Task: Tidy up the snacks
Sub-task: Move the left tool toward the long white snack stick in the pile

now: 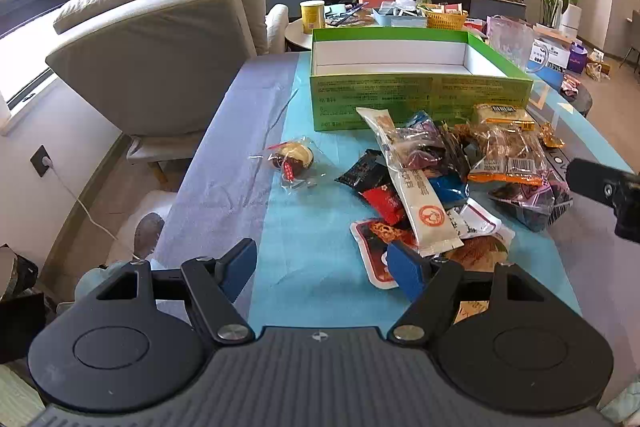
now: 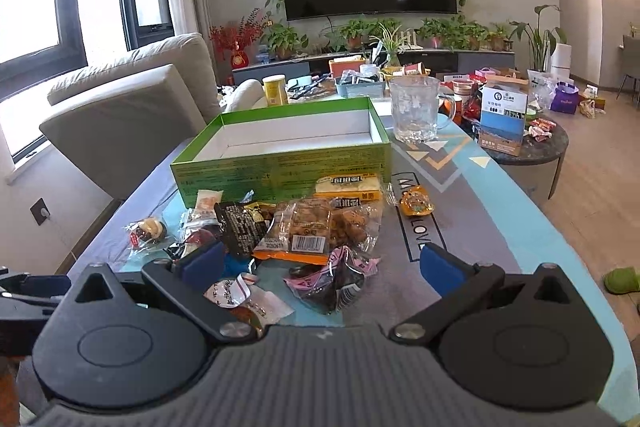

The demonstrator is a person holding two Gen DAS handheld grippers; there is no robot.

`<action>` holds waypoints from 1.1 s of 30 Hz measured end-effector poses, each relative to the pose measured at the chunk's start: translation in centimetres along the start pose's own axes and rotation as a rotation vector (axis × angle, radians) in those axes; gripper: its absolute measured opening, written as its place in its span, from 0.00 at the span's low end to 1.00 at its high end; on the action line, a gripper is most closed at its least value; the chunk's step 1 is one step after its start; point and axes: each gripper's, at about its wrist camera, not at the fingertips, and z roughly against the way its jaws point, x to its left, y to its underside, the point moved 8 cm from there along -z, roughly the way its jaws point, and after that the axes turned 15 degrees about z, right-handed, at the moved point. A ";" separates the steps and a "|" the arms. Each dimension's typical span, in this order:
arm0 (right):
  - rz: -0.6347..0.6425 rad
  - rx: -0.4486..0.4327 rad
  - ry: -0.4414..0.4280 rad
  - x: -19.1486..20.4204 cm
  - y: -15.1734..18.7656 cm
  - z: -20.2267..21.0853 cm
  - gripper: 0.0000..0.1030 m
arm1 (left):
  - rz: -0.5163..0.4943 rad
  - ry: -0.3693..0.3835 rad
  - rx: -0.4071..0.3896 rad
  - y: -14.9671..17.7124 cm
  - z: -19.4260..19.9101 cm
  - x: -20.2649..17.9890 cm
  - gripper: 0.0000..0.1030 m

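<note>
Right wrist view: both claws, right claw (image 2: 324,267) and left claw (image 1: 324,269), spread empty; I'd pinch the crinkly pink-and-clear plastic packet (image 2: 336,281) at twelve o'clock by its edge.

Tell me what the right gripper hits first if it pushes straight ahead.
Probably the pink-and-clear packet of dark snacks, lying between the open right gripper's fingers. Behind it are the orange-edged packet and green box; depth is uncertain.

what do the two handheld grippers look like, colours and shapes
The left gripper and right gripper match: a ribbed grey body, two round black discs, angled black link arms with silver pivot bolts, and blue padded fingers. No cables or sleeves show.
</note>
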 end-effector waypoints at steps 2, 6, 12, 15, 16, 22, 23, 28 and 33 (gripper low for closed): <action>-0.003 0.001 -0.001 -0.1 0.1 0.0 0.43 | -0.001 0.001 0.002 -0.1 -0.1 -0.1 0.68; -0.005 0.004 -0.005 -0.2 0.5 0.0 0.43 | -0.013 0.001 0.012 0.0 -0.3 -0.4 0.68; -0.006 0.009 -0.005 -0.5 1.0 0.1 0.43 | -0.009 -0.004 0.022 0.2 -0.4 -0.5 0.68; -0.007 0.009 -0.004 -0.6 1.2 0.1 0.43 | -0.004 -0.003 0.022 0.1 -0.4 -0.4 0.68; -0.008 0.009 -0.004 -0.6 1.2 0.1 0.43 | -0.005 -0.003 0.021 0.1 -0.3 -0.4 0.68; -0.017 0.012 0.004 -1.1 1.5 0.2 0.43 | 0.010 0.012 0.015 -0.2 -0.1 -0.2 0.68; -0.018 0.012 0.005 -1.2 1.6 0.3 0.43 | 0.015 0.017 0.017 -0.3 -0.1 -0.2 0.68; -0.016 0.011 0.005 -1.2 1.6 0.3 0.43 | 0.037 0.047 0.025 -0.8 -0.2 -0.5 0.68; -0.007 0.011 0.010 -1.3 1.7 0.3 0.43 | 0.023 0.063 0.019 -1.4 -0.6 -1.9 0.68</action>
